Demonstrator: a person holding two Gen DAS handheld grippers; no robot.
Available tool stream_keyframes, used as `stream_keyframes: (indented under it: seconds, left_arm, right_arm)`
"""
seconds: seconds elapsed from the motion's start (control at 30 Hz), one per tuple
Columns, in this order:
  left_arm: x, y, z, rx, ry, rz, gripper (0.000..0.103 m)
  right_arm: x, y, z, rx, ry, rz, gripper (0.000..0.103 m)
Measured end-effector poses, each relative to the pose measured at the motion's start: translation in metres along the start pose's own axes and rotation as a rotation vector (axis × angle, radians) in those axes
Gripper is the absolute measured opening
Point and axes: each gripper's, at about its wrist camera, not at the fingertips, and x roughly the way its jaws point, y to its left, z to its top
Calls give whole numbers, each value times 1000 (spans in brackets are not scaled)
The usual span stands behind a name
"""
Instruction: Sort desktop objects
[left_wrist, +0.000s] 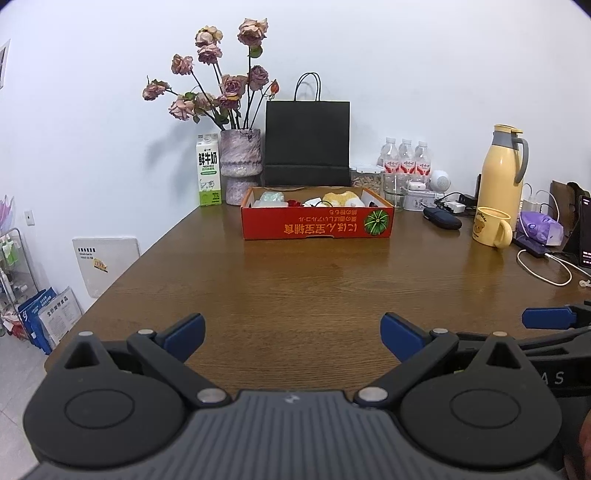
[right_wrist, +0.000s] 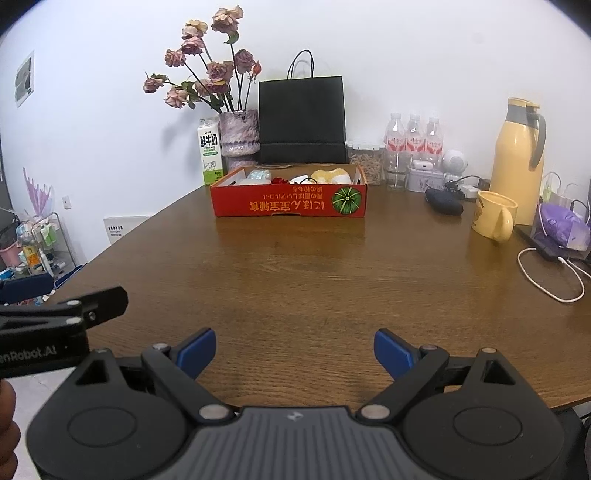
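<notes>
Grippers at the near edge of the table (left_wrist: 295, 280), both released: we see the left gripper (left_wrist: 293, 336) and the right gripper (right_wrist: 294, 349) each with blue pads spread wide and nothing between them. Straight ahead, at the far middle of the table, lies the red cardboard box (left_wrist: 317, 223), its long axis running left to right across our line of reach. Inside it we make out a yellow plush item (left_wrist: 338, 199), a pale green item (left_wrist: 273, 199) and something small and red (left_wrist: 293, 203); the rest is hidden by the box wall. The bare wood between tongs and box carries no loose object. At the far right stand a yellow mug (left_wrist: 491, 230), a dark case (left_wrist: 441, 218), a white cable (left_wrist: 543, 269) and a yellow flask (left_wrist: 504, 173).

We judge that this scene fits two stages: small items gathered in the box with sorting complete, or the box's contents awaiting distribution. The box sits roughly centred before both grippers, slightly left of centre in the right wrist view; the right-hand clutter lies nearer the right gripper.
</notes>
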Motion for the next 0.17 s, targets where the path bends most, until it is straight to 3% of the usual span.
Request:
stream_keyframes:
  seconds: [0.17]
  left_arm:
    - [-1,0,0,10,-10,-1,103]
  right_arm:
    - [0,-1,-1,1,-1,1,92]
